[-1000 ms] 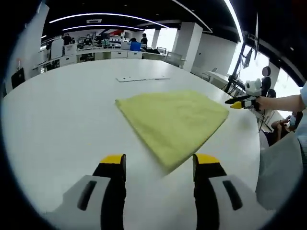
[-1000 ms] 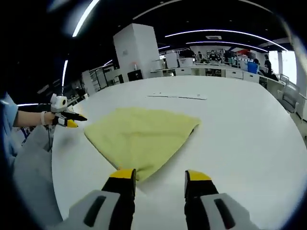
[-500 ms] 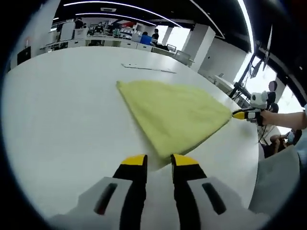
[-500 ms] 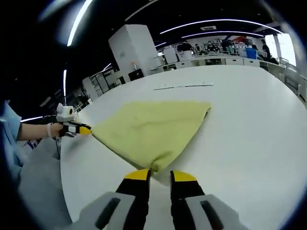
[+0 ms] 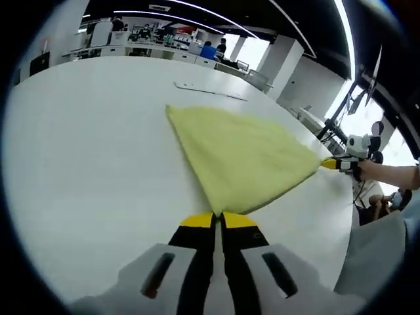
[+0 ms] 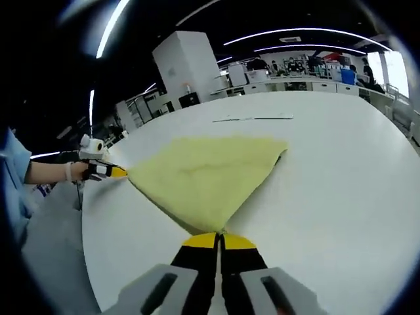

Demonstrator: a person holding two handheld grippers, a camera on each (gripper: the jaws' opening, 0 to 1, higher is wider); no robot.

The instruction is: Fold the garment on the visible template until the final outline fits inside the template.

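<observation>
The left tongs (image 5: pixel 218 220) are pinched tight on the near corner of the yellow garment (image 5: pixel 241 157). The right tongs (image 6: pixel 218 239) are likewise clamped on another corner of it. The cloth lies spread flat on the white round surface (image 5: pixel 85 144), pulled taut between the two corners. A thin flat strip (image 5: pixel 209 91) lies on the far side of the surface, apart from the cloth.
</observation>
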